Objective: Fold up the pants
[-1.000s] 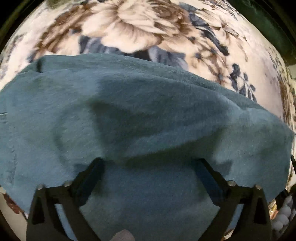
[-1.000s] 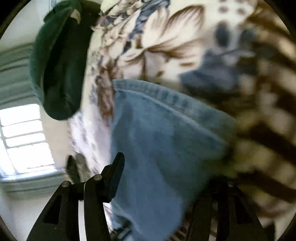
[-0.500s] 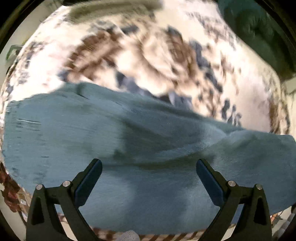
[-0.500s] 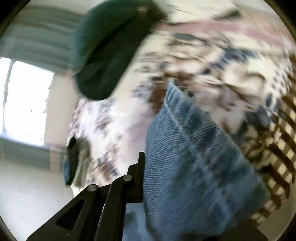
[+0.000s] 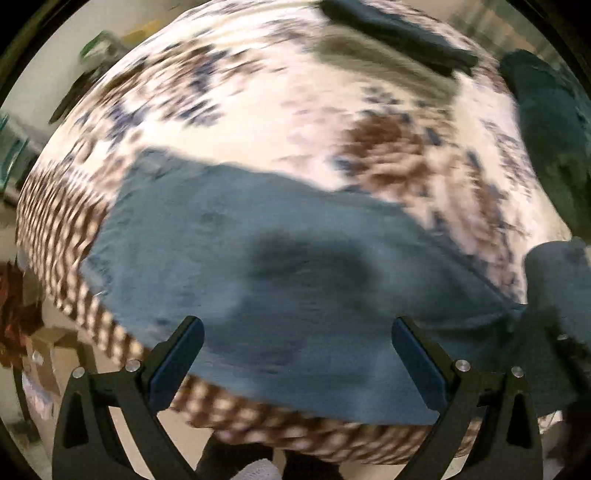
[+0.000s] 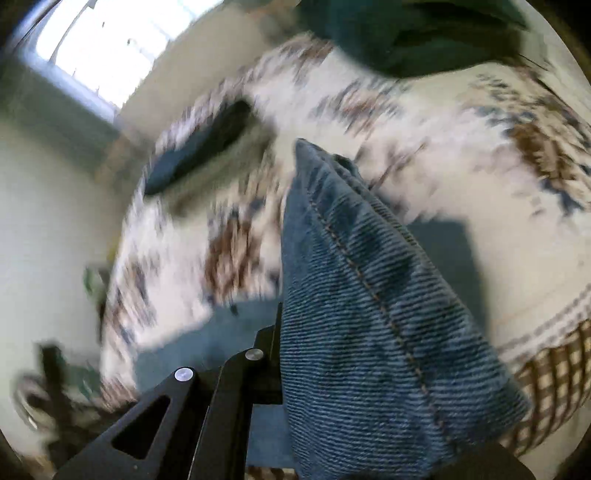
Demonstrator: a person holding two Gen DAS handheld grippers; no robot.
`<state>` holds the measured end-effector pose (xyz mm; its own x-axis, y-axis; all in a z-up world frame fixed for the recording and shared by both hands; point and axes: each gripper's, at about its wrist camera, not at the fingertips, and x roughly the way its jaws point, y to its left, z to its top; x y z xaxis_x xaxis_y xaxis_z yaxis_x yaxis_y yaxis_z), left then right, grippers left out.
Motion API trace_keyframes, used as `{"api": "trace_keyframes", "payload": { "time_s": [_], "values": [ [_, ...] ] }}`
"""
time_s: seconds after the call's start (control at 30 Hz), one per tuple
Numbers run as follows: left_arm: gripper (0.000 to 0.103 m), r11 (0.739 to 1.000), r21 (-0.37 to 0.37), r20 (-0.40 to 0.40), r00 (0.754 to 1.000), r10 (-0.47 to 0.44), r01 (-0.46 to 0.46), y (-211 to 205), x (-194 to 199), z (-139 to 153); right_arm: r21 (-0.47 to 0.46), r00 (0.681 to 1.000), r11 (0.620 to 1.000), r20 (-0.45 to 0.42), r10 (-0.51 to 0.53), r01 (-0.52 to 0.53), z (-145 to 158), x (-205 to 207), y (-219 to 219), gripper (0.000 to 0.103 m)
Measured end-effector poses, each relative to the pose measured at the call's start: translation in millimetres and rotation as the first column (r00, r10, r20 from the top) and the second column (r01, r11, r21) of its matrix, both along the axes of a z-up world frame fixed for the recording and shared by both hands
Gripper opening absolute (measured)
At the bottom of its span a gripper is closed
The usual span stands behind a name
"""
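Note:
The blue denim pants [image 5: 280, 273] lie flat on a floral bedspread [image 5: 280, 122], near its checked front edge. My left gripper [image 5: 295, 354] is open and empty, raised above the near part of the pants. My right gripper [image 6: 295, 354] is shut on a fold of the pants [image 6: 369, 314] and holds it lifted, the stitched seam running up the cloth. Only its left finger [image 6: 258, 354] shows; the denim hides the right one. The lifted fold also shows at the right edge of the left wrist view [image 5: 554, 280].
A dark green garment [image 5: 554, 140] lies at the far right of the bed and shows in the right wrist view [image 6: 406, 33]. A dark flat item [image 6: 199, 147] lies at the bed's far end. A window [image 6: 110, 48] is beyond. Floor lies below the bed's checked edge [image 5: 295, 428].
My left gripper has pulled up and back from the pants. My right gripper has closed on a denim fold and lifted it, swinging over the bed.

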<state>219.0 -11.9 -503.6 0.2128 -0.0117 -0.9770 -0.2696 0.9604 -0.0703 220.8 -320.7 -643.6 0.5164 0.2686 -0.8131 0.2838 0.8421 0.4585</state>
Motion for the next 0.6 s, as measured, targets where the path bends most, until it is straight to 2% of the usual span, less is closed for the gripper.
{"api": "trace_keyframes", "payload": {
  "time_s": [0.1,0.17,0.2,0.23,0.3,0.37,0.47,0.5,0.6],
  "values": [
    [0.103,0.999,0.01,-0.025,0.998,0.053,-0.053,40,-12,-16,-0.068,0.989,0.994,-0.123,0.079,-0.088,-50,7,60,0.006],
    [0.103,0.996,0.013,-0.034,0.996,0.083,-0.083,63,-21,-21,-0.098,0.96,0.982,-0.245,0.135,-0.163,-85,12,91,0.017],
    [0.103,0.995,0.016,-0.04,0.994,0.101,-0.101,74,-25,-24,-0.102,0.942,0.976,-0.298,0.154,-0.192,-97,14,104,0.032],
    [0.103,0.993,0.016,-0.043,0.993,0.113,-0.113,82,-28,-24,-0.084,0.932,0.973,-0.316,0.178,-0.214,-100,14,114,0.052],
    [0.103,0.99,0.012,-0.047,0.989,0.142,-0.142,101,-35,-25,-0.022,0.929,0.97,-0.293,0.224,-0.241,-89,12,124,0.07],
    [0.103,0.985,0.016,-0.047,0.984,0.172,-0.171,118,-42,-25,0.06,0.934,0.971,-0.265,0.239,-0.231,-70,9,119,0.072],
    [0.103,0.977,0.014,-0.049,0.975,0.215,-0.214,139,-50,-26,0.25,0.962,0.958,-0.197,0.19,-0.138,-49,6,86,0.073],
    [0.103,0.973,0.013,-0.05,0.971,0.233,-0.233,147,-52,-28,0.25,0.965,0.961,-0.2,0.172,-0.12,-44,6,79,0.073],
    [0.103,0.961,0.005,-0.057,0.96,0.276,-0.276,162,-57,-32,0.162,0.957,0.981,-0.251,0.143,-0.104,-41,10,78,0.073]
  ]
}}
